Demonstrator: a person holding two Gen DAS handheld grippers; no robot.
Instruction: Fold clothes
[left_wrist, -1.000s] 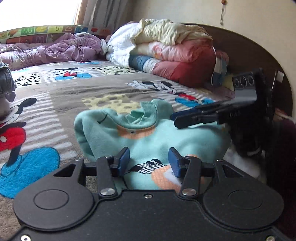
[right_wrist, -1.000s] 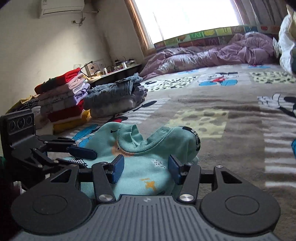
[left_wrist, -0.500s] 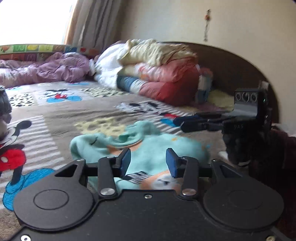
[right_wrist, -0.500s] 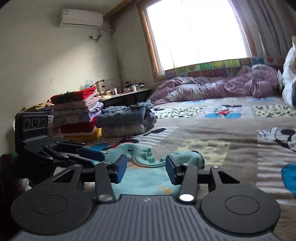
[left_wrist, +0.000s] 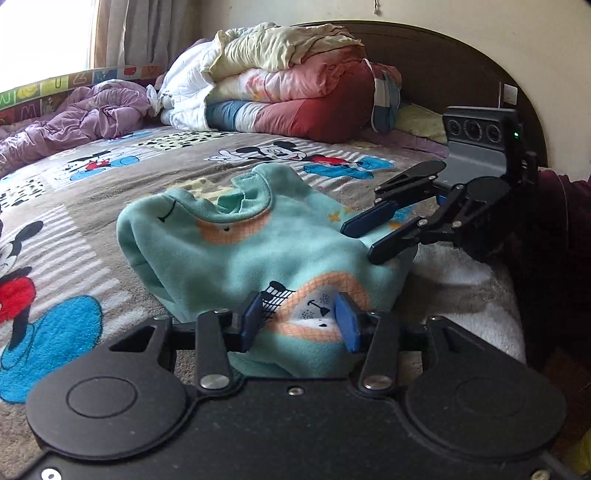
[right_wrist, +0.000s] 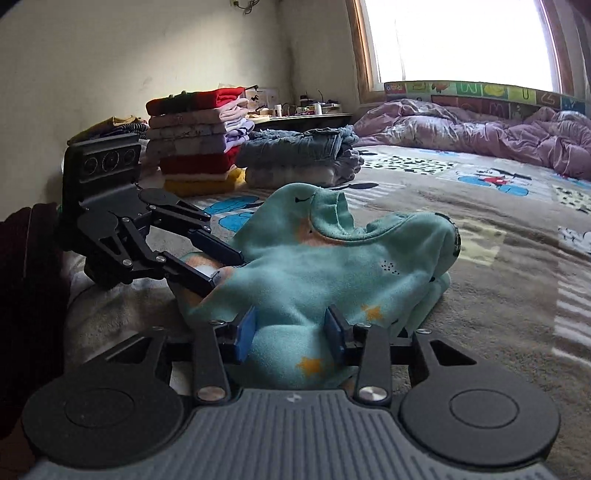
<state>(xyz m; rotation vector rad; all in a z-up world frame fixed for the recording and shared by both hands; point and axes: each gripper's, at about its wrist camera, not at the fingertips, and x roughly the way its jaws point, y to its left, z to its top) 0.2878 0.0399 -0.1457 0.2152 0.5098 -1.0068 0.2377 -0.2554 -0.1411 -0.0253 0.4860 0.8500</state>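
A mint-green child's sweater (left_wrist: 258, 251) (right_wrist: 332, 266) with orange prints lies folded on the cartoon-mouse blanket (left_wrist: 74, 240), collar away from me. My left gripper (left_wrist: 299, 323) (right_wrist: 225, 271) is at its near left edge. Its blue pads (left_wrist: 251, 321) straddle the flat printed fabric without pinching it, and its jaws are opening. My right gripper (right_wrist: 291, 332) (left_wrist: 359, 243) is at the near right edge. A bulge of sweater fabric is squeezed between its pads (right_wrist: 334, 330).
Stacks of folded clothes (right_wrist: 195, 155) and grey folded garments (right_wrist: 303, 158) stand at the bed's left side. A purple quilt (right_wrist: 480, 133) lies under the window. Piled bedding (left_wrist: 288, 92) rests against the dark headboard (left_wrist: 443, 74). A white fleece patch (left_wrist: 461, 280) lies beside the sweater.
Both grippers tipped up and away half a second ago, then came back down onto the sweater's near edge. The right jaws narrowed onto the fabric.
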